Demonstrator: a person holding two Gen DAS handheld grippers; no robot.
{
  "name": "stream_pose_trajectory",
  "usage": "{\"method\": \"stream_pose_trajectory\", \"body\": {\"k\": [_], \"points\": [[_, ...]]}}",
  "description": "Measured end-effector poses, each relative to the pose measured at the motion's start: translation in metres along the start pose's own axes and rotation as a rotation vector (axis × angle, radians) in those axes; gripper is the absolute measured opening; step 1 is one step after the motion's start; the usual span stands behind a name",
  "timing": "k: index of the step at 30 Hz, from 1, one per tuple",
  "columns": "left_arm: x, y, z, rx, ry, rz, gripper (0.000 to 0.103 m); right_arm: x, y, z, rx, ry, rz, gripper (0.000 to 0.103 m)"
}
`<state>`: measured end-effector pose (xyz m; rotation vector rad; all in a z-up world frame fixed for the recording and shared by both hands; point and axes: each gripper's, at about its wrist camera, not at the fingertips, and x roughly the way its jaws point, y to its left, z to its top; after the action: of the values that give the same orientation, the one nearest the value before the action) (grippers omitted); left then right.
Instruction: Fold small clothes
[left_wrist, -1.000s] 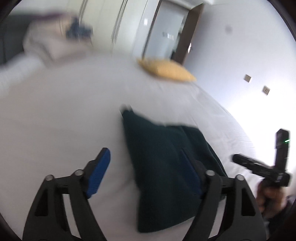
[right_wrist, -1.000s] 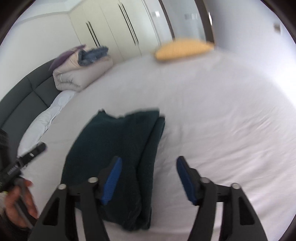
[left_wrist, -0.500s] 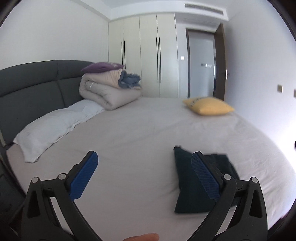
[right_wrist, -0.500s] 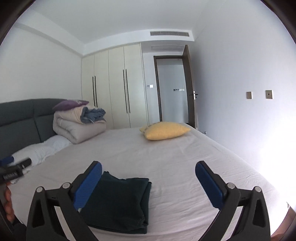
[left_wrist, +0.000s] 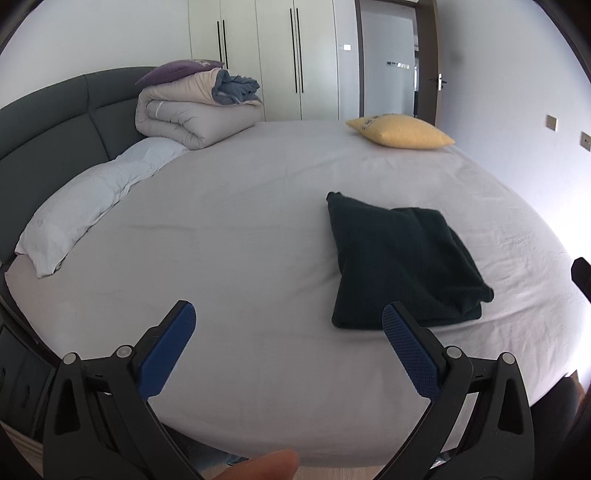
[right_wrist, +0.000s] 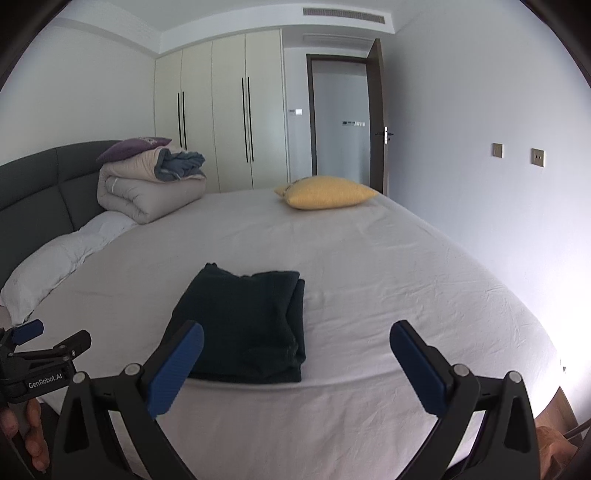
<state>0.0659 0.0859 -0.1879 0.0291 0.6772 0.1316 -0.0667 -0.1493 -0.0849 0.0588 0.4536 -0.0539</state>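
Note:
A dark green garment (left_wrist: 399, 258) lies folded into a compact stack on the white bed sheet (left_wrist: 236, 240); it also shows in the right wrist view (right_wrist: 247, 325). My left gripper (left_wrist: 288, 332) is open and empty, held back over the bed's near edge, left of the garment. My right gripper (right_wrist: 295, 350) is open and empty, held back from the garment's near edge. The left gripper also shows at the left edge of the right wrist view (right_wrist: 40, 354).
A white pillow (left_wrist: 92, 206) lies along the dark grey headboard (left_wrist: 55, 122). A folded duvet stack (left_wrist: 195, 110) with a purple cushion sits at the back left. A yellow cushion (left_wrist: 402, 131) lies at the far side. Wardrobes (right_wrist: 221, 110) and an open door (right_wrist: 340, 122) stand behind.
Both grippers have pulled up and back from the folded garment, which now lies free on the sheet. The views have steadied and widened to the whole bed.

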Motion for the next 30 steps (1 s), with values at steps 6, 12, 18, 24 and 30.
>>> {"method": "stream_pose_trajectory", "body": {"k": [6, 12, 18, 24, 30], "points": [[0.011, 0.005, -0.002, -0.011, 0.023, 0.000, 0.103, 0.000, 0.013, -0.011, -0.043, 0.020, 0.000, 0.103], [0.019, 0.009, -0.002, -0.015, 0.042, 0.000, 0.103, 0.007, 0.019, -0.018, -0.053, 0.070, 0.008, 0.103], [0.025, 0.011, -0.009, -0.021, 0.062, 0.002, 0.103, 0.019, 0.023, -0.026, -0.068, 0.137, -0.018, 0.103], [0.031, 0.011, -0.014, -0.020, 0.077, 0.004, 0.103, 0.024, 0.026, -0.033, -0.071, 0.169, -0.009, 0.103], [0.036, 0.013, -0.016, -0.025, 0.082, 0.002, 0.103, 0.027, 0.028, -0.036, -0.083, 0.186, -0.016, 0.103]]}}
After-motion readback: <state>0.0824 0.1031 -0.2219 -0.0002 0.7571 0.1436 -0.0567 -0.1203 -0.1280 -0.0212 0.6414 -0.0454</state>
